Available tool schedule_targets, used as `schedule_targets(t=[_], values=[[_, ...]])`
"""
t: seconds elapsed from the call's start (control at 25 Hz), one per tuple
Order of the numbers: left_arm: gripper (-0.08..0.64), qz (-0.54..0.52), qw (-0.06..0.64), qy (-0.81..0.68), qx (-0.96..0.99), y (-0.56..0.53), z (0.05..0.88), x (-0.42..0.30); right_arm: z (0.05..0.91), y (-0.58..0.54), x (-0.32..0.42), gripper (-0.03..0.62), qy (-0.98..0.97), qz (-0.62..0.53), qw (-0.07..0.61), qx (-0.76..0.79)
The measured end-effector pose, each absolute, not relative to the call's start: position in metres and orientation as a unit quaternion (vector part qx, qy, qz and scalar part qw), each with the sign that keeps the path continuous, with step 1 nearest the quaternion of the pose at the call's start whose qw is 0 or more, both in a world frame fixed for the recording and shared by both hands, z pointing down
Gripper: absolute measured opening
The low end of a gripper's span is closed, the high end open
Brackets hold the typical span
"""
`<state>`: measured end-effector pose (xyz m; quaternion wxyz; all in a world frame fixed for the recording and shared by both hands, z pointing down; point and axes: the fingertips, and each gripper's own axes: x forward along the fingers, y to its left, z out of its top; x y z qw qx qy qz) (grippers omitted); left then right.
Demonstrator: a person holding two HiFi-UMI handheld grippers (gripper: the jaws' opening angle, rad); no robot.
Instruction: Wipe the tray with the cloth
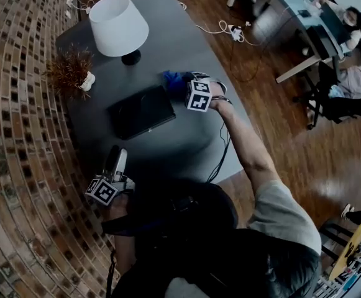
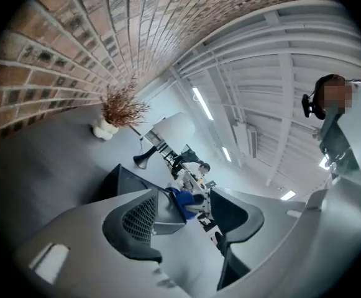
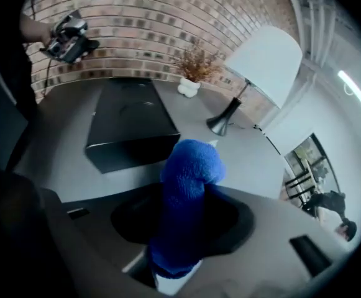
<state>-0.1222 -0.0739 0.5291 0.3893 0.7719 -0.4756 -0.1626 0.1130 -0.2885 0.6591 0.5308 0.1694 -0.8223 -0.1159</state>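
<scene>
A black tray (image 1: 140, 110) lies in the middle of the grey table (image 1: 180, 36). My right gripper (image 1: 185, 84) hovers just past the tray's right end, shut on a blue cloth (image 1: 173, 77). In the right gripper view the cloth (image 3: 189, 172) stands up between the jaws of that gripper (image 3: 183, 225), with the tray (image 3: 130, 126) ahead to the left. My left gripper (image 1: 114, 158) hangs over the table's near left edge, short of the tray. Its jaws (image 2: 189, 219) are open with nothing between them; the tray (image 2: 119, 180) and the cloth (image 2: 183, 200) show beyond.
A white lamp (image 1: 118, 20) and a dried plant in a white vase (image 1: 74, 73) stand at the table's far left. A brick wall (image 1: 18, 135) runs along the left side. Cables (image 1: 227, 30) lie on the wood floor to the right, with desks beyond.
</scene>
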Motion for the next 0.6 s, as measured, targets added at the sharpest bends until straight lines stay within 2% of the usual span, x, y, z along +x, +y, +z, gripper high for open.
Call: schedule_targets(t=[0.24,0.44,0.6], values=[[0.255,-0.154,0.447,-0.487,0.734,-0.083,0.590,-0.112,0.707,-0.266,0.070,0.175,-0.817,-0.162,0.550,0.067],[0.255,-0.133,0.472,-0.481,0.726,-0.090,0.620,-0.095,0.706,-0.198,0.089,0.175,-0.809,-0.180,0.559,-0.023],[0.255,-0.135,0.485,-0.487,0.714,-0.095,0.631,-0.087,0.694,-0.108,0.109,0.175,-0.822,-0.117,0.533,-0.159]])
